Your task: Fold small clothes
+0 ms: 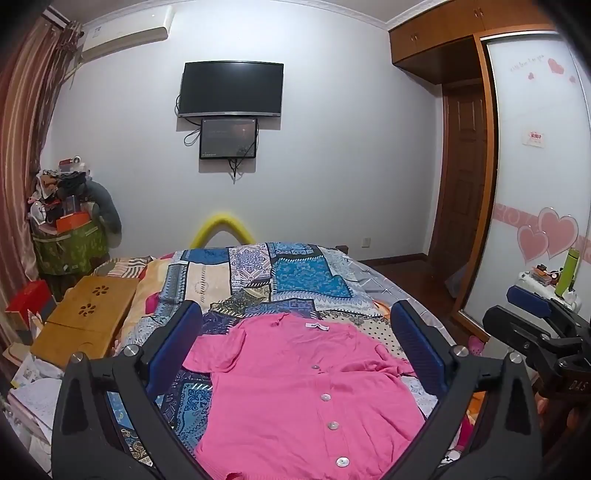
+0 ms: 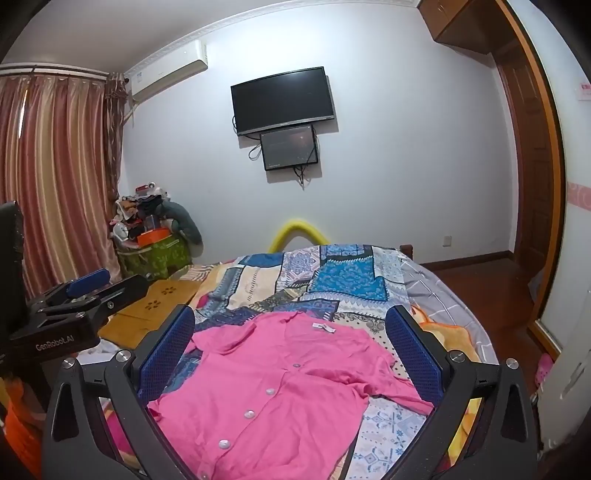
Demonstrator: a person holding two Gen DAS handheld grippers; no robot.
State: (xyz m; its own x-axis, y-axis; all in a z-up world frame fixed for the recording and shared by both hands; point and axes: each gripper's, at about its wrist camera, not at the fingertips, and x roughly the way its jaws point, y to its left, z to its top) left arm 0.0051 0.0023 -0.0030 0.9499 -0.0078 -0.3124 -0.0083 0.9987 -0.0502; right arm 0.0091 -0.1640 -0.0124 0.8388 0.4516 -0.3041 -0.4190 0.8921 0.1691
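Left wrist view, nearest: left gripper (image 1: 295, 343), jaws spread wide with nothing between them, held above the shirt's middle.
Right wrist view, nearest: right gripper (image 2: 290, 343), jaws likewise wide apart and empty, raised over the same garment.
Shirt: pink buttoned shirt (image 1: 306, 391) lies spread front-up on the bed, collar and white neck label (image 1: 317, 325) toward the far wall, hem toward the cameras.
Sleeves: both out to the sides; the one on the right (image 2: 399, 384) is rumpled.
Likely reason for the pose: both grippers look readied for a first grasp; the folding appears not yet begun, since no fold shows.
Bed: patchwork blanket (image 1: 295, 277) in blue and cream covers it under the shirt.
Beside the bed: wooden tray table (image 1: 88, 314) to the left.
Room, middle: heaped laundry basket (image 1: 68, 236) by the curtain (image 2: 55, 177).
Room, far: wall television (image 1: 232, 90), smaller screen (image 1: 228, 138) below, air conditioner (image 1: 125, 33), wardrobe (image 1: 439, 37).
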